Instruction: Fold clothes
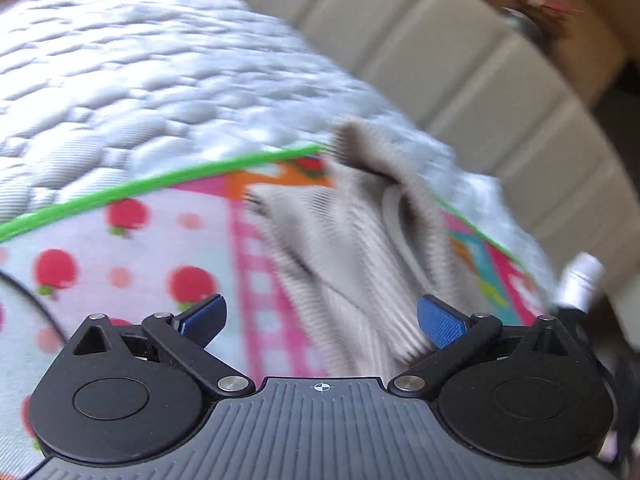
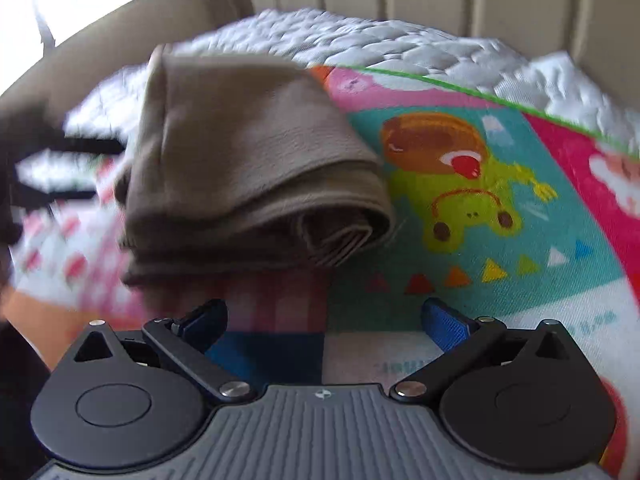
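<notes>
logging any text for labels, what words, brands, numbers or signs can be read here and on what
Nothing can be read for certain.
Play mat: a line of pale print near its near edge at and small dark marks at, both too blurred to read.
Claw bodies: only a round crosshair mark on each, left claw and right claw, no letters.
Folded brown garment: no label showing.
</notes>
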A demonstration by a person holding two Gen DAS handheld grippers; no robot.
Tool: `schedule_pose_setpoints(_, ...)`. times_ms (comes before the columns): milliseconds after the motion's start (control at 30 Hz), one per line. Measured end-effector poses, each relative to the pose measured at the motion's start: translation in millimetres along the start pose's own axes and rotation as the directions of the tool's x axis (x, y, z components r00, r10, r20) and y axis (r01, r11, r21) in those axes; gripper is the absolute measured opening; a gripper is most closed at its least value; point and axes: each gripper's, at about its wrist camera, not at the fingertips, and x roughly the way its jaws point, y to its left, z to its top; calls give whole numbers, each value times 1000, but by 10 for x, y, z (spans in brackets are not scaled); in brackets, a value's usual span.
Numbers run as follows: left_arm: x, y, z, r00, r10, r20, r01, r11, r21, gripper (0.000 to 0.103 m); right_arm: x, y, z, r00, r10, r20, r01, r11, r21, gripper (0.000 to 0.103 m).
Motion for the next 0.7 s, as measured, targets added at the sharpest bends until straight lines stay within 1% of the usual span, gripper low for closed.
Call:
schedule_pose_setpoints(33, 24, -9, 25, 999, 51, 13, -51, 999, -16, 103, 16, 51, -16, 1000, -27, 6, 27, 1000, -14, 103)
schedule_pose_setpoints(67, 41, -32, 28, 996, 81, 35, -80, 996, -36, 103, 23, 83, -22, 999, -45, 10, 46, 999, -22, 103)
schedule_pose_setpoints(133, 50, -29, 34, 990, 113, 85, -105, 990, -90, 103, -3, 88, -4, 999, -50, 14, 50, 999, -19, 103)
schedule_pose_setpoints(167, 48, -22, 33, 987, 130, 97, -122, 988, -91, 103, -57, 72, 10, 999, -40, 27, 41, 999, -16, 102)
schedule_pose_setpoints(200, 45, -15, 33, 983, 148, 109, -138, 986, -92, 103, -163, 71, 11, 997, -33, 69, 34, 999, -19, 98)
schedule_pose_setpoints(233, 42, -8, 33, 979, 165, 121, -155, 984, -93, 103, -305, 94, 5, 991, -27, 135, 31, 999, -33, 91)
schedule_pose_setpoints(267, 14, 40, 85, 974, 185, 129, -176, 981, -77, 103, -434, 153, -2, 979, -29, 202, 43, 997, -67, 90)
schedule_pose_setpoints(300, -15, 88, 137, 969, 204, 138, -197, 978, -62, 103, -547, 263, -9, 961, -40, 274, 78, 989, -129, 90)
schedule_pose_setpoints(333, -44, 136, 189, 964, 223, 146, -219, 975, -47, 103, -659, 374, -16, 938, -46, 344, 117, 975, -188, 89)
schedule_pose_setpoints(367, -47, 199, 232, 959, 241, 149, -237, 970, -50, 103, -719, 490, -12, 918, -42, 395, 149, 958, -244, 87)
schedule_pose_setpoints(400, -50, 261, 275, 954, 259, 152, -254, 966, -52, 103, -704, 615, 8, 908, -30, 417, 169, 938, -302, 86)
schedule_pose_setpoints(433, -41, 316, 310, 950, 275, 150, -268, 961, -68, 103, -665, 726, 33, 903, -15, 430, 180, 920, -348, 84)
schedule_pose_setpoints(533, -14, 512, 355, 948, 295, 116, -277, 949, -149, 103, -396, 985, 110, 912, 11, 409, 177, 891, -418, 82)
schedule_pose_setpoints(600, -29, 610, 343, 954, 286, 92, -266, 947, -181, 103, -180, 1107, 157, 919, -16, 395, 212, 863, -458, 80)
schedule_pose_setpoints(633, -34, 640, 342, 955, 282, 89, -263, 947, -186, 103, -122, 1126, 179, 917, -34, 398, 233, 856, -462, 74)
schedule_pose_setpoints(700, -44, 676, 350, 957, 277, 85, -258, 947, -190, 103, -112, 1106, 223, 908, -59, 416, 255, 864, -435, 73)
